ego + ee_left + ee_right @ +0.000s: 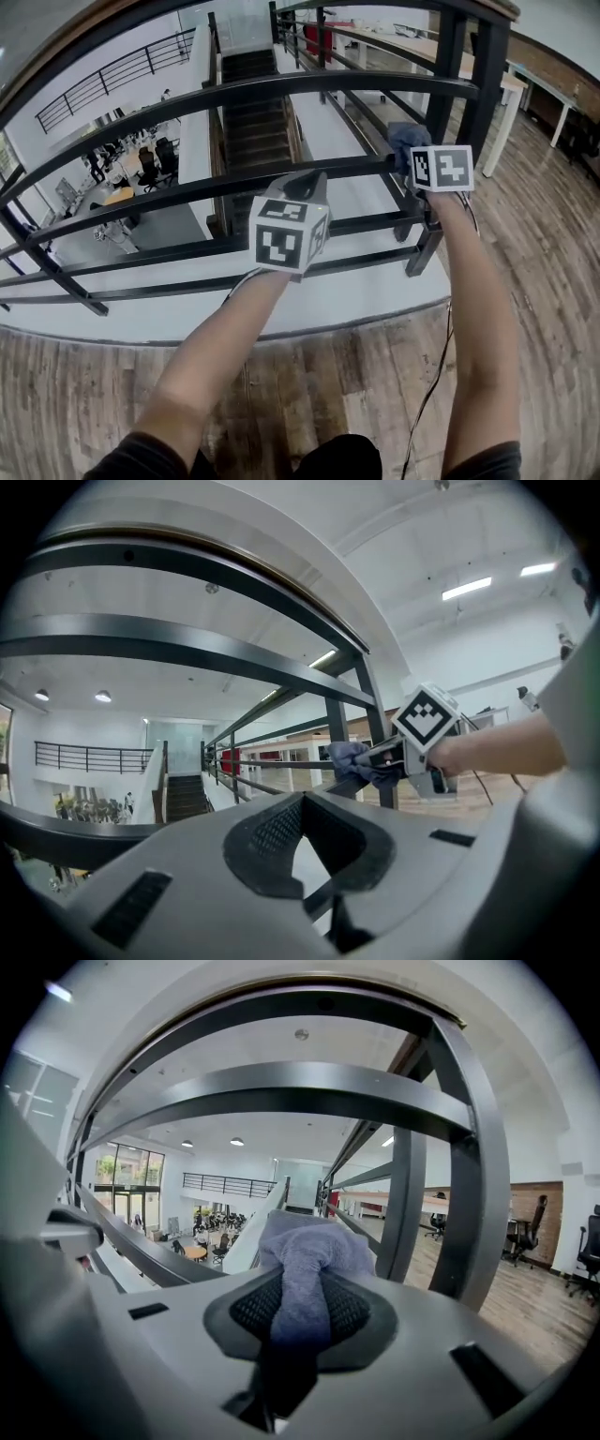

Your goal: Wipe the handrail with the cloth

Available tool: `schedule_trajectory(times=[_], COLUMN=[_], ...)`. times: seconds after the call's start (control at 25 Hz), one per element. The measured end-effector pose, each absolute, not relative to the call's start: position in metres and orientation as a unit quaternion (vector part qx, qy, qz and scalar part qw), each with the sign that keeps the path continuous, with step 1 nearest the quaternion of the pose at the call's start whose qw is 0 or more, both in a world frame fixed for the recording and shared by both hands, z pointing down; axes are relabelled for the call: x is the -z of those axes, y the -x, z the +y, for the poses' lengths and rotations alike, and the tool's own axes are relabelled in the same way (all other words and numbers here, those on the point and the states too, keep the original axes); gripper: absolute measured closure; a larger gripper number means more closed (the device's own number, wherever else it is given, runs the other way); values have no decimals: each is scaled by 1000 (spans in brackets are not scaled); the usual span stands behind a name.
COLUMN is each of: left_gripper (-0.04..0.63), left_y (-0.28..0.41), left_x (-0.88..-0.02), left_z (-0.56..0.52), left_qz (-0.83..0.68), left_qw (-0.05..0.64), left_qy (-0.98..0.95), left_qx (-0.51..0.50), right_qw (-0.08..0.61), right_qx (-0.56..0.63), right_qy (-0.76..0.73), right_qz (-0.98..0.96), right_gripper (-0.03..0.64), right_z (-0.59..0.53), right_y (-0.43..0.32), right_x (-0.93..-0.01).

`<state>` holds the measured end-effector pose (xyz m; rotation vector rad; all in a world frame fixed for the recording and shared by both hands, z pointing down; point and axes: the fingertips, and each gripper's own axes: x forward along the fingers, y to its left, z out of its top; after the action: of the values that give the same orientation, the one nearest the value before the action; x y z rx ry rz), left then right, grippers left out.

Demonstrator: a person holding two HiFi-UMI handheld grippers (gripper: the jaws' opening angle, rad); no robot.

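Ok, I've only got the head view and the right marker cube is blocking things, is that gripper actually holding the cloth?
Observer: Yes. The right gripper view shows the right gripper shut on the cloth, a grey-blue bunch sticking out past its jaws.
Operator: And the left one, is it gripping anything?
Observer: No. The left gripper view shows the left gripper with its jaws apart and nothing clamped between them.

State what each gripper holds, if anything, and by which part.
The right gripper pinches the cloth by a bunched fold, the rest spilling ahead of its fingers. The left gripper holds nothing.
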<state>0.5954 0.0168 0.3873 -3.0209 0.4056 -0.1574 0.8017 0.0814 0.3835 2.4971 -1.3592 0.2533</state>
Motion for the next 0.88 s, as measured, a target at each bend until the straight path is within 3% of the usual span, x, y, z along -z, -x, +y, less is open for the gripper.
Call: schedule_trajectory(times=[0.48,0.72,0.88], left_gripper=[598,598,598], left_y=[-615,-558,-499], left_x=[-415,-402,-399], left_z=[29,2,-36], left_qz=[121,147,186], left_qw=[34,60,81], left_qy=[989,986,978], left_qx=[72,55,44], right_qw=[140,145,137], right_qx=[-80,-75,-32], right_qy=[-897,-914,-920], right_qz=[-411,-371,-366], right_gripper=[525,525,525], right_z=[127,134,126], right_y=[-871,-870,-831], right_x=[-377,-378,-372])
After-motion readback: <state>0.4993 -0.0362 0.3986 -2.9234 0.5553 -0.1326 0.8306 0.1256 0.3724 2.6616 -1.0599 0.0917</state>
